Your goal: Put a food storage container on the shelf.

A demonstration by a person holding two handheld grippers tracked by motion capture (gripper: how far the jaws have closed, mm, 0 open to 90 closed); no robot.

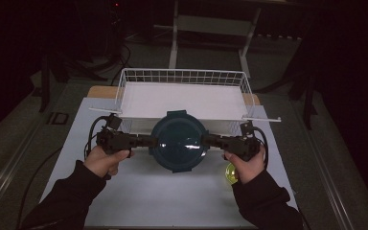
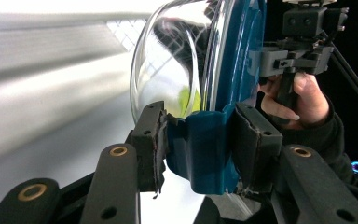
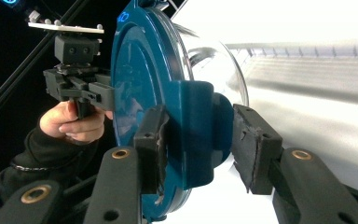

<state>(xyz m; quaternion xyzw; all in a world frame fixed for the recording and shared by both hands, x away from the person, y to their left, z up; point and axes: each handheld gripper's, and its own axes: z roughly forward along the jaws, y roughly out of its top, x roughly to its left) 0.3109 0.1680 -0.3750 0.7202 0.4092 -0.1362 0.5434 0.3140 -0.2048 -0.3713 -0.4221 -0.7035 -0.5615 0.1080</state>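
Note:
A round clear glass bowl with a teal lid (image 1: 178, 141) is held up between both grippers, just in front of the wire basket. The lid's flat face turns toward the person and the glass dome (image 2: 168, 70) toward the basket. My left gripper (image 1: 152, 141) is shut on the lid's left tab (image 2: 205, 154), both pads pressed on it. On the opposite tab (image 3: 191, 135) my right gripper (image 1: 206, 140) is also shut. Each gripper view shows the other hand and its gripper beyond the bowl.
A white wire basket (image 1: 182, 70) with a white floor stands at the back of the table. A small yellow-green ball (image 1: 230, 171) lies on the white mat (image 1: 163, 201) under the right hand. Dark floor and a table frame lie beyond.

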